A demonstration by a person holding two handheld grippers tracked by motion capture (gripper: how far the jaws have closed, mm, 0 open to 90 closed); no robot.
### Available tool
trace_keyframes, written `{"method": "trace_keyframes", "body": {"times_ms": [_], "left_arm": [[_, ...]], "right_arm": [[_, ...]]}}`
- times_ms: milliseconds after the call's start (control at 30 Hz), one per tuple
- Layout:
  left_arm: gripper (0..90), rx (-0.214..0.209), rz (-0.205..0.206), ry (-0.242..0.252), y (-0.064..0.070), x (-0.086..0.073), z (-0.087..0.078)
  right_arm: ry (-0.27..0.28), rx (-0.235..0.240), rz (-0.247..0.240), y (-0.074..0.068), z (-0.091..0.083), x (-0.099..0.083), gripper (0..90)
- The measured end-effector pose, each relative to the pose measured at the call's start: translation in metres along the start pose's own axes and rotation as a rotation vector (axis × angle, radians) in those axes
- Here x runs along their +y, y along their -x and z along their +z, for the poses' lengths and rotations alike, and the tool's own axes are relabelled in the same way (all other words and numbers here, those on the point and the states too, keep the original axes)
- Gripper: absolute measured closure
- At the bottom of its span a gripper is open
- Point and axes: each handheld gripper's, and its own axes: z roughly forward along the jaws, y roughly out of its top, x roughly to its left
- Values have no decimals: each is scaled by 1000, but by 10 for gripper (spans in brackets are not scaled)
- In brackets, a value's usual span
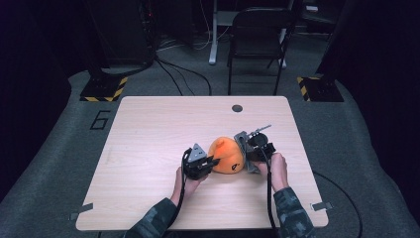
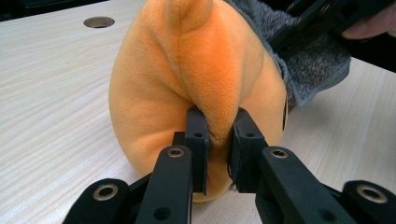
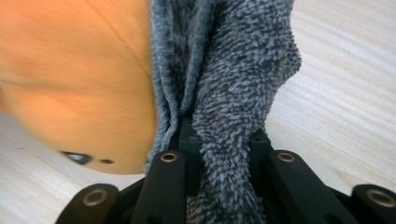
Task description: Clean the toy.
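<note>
An orange plush toy [image 1: 227, 155] sits directly between the two grippers. The left gripper [image 2: 218, 135] pinches an orange fold straight ahead of its jaws; the right gripper [image 3: 219, 140] is clamped on the toy's grey fleece lining [image 3: 233, 84], at the opposite side.

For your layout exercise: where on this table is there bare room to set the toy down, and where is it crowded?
Free: the wide bare stretch of the table left of the left gripper, the far strip towards the round hole, and the near edge between the sleeves. Crowded: the near-centre right, where both grippers pinch the orange plush toy and grey cloth, held by the right gripper.
</note>
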Motion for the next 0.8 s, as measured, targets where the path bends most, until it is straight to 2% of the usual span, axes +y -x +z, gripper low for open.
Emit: {"method": "trace_keyframes", "body": {"times_ms": [167,267,367,433,500,533,600,667,733,800], "left_arm": [[796,-12,3,-6,-1,0,-1],[796,-6,2,2,-2,0,-1],[795,-14,6,-4,-3,0,-2],[795,-7,9,4,-2,0,-1],[794,-8,10,3,-1,0,-1],[793,-8,10,3,-1,0,-1],[792,-9,9,5,-2,0,-1],[789,-11,11,-6,-2,0,-1],[778,-1,15,-7,-1,-1,1],[761,-6,9,-7,-1,-1,2]], "right_arm": [[-38,-8,8,7,9,-3,750],[-24,-8,7,9,3,-2,749],[47,-20,-2,7,-19,4,749],[130,-1,-22,-1,-38,9,748],[172,37,-34,-11,-49,12,749],[188,54,-55,-18,-53,14,749],[183,73,-87,-28,-51,16,749],[145,72,-106,-34,-41,17,754],[116,46,-106,-36,-26,14,761],[106,44,-105,-36,-20,13,765]]}}
